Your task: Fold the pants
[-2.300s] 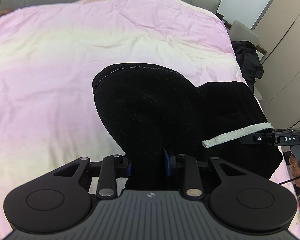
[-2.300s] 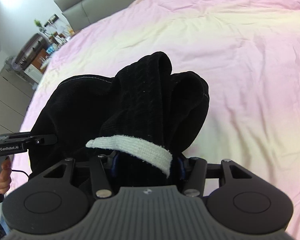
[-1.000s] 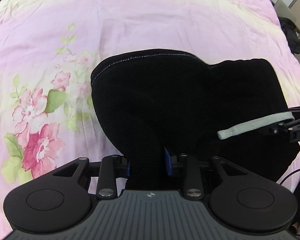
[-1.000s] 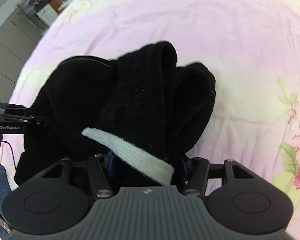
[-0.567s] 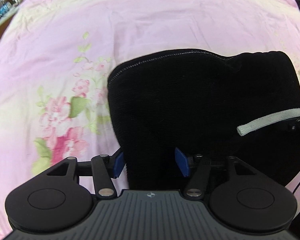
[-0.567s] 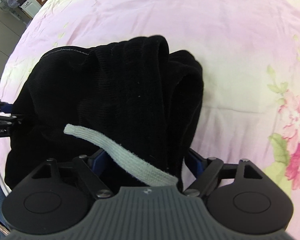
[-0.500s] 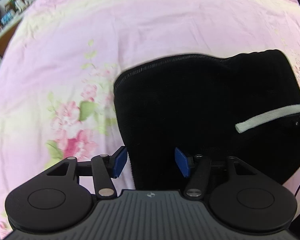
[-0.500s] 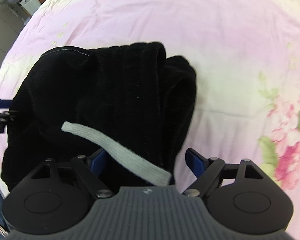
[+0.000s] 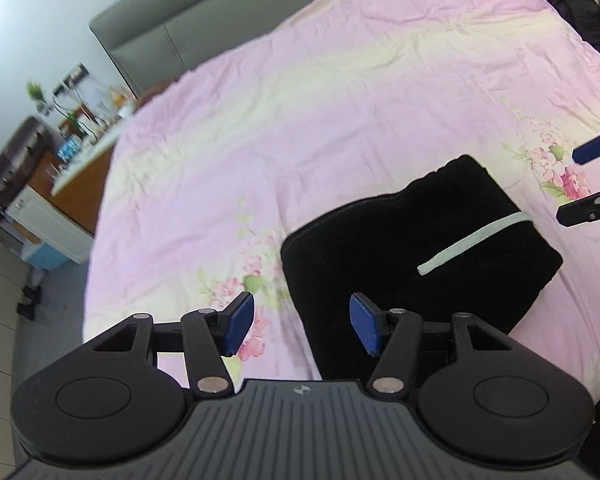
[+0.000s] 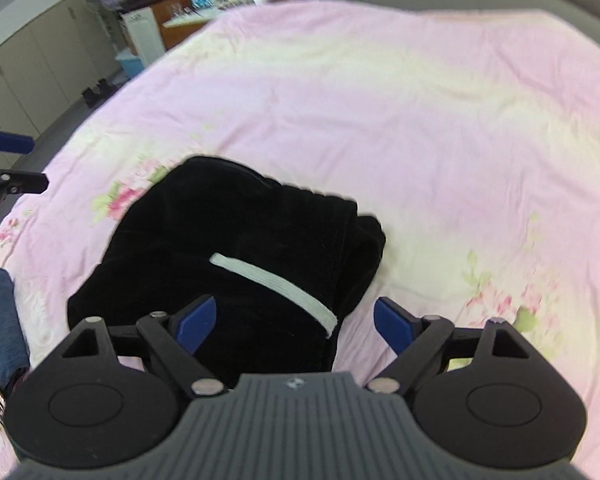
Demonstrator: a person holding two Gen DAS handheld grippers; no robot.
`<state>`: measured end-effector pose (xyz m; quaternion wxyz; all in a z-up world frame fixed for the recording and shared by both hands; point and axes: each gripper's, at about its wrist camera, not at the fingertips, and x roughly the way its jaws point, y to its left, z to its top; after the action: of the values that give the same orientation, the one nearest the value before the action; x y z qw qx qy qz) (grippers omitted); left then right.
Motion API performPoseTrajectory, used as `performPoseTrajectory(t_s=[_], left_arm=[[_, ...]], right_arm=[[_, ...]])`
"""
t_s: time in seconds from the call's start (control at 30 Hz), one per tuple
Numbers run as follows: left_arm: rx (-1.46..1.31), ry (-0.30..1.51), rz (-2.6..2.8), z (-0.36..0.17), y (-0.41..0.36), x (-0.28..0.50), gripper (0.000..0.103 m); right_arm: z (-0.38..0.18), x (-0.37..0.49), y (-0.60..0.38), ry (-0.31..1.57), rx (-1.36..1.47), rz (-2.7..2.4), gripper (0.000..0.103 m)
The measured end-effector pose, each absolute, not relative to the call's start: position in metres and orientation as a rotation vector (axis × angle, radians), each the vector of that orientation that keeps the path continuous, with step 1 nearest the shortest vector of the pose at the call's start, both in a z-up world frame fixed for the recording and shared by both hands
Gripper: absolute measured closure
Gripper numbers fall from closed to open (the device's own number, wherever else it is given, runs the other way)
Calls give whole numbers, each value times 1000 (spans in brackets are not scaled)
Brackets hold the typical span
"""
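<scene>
Both tongs are being held wide open above the bed, the left gripper (image 9: pixel 296 326) and right gripper (image 10: pixel 294 322) gripping nothing. Folded black pants (image 9: pixel 412 256) are lying near the bedspread's (image 9: pixel 320 120) near edge, just ahead and between them, long axis running left to right, the white drawstring (image 10: pixel 274 284) nearer the right.

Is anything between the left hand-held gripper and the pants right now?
Nothing visible. The left hand-held gripper hangs open above the near edge of the pants, which lie on the bed.
</scene>
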<state>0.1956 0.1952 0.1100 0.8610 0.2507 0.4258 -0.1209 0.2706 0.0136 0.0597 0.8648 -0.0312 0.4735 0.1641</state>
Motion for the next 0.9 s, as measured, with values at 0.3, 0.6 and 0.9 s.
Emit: performPoseTrajectory(t_s=[0.3, 0.6, 0.9], left_arm=[[478, 653, -204, 164, 196, 118, 38], [331, 471, -126, 171, 193, 45, 25], [270, 423, -103, 108, 176, 11, 19]], right_arm=[[143, 169, 22, 658, -175, 408, 5], [168, 69, 26, 415, -234, 393, 5], [125, 15, 28, 391, -127, 261, 5]])
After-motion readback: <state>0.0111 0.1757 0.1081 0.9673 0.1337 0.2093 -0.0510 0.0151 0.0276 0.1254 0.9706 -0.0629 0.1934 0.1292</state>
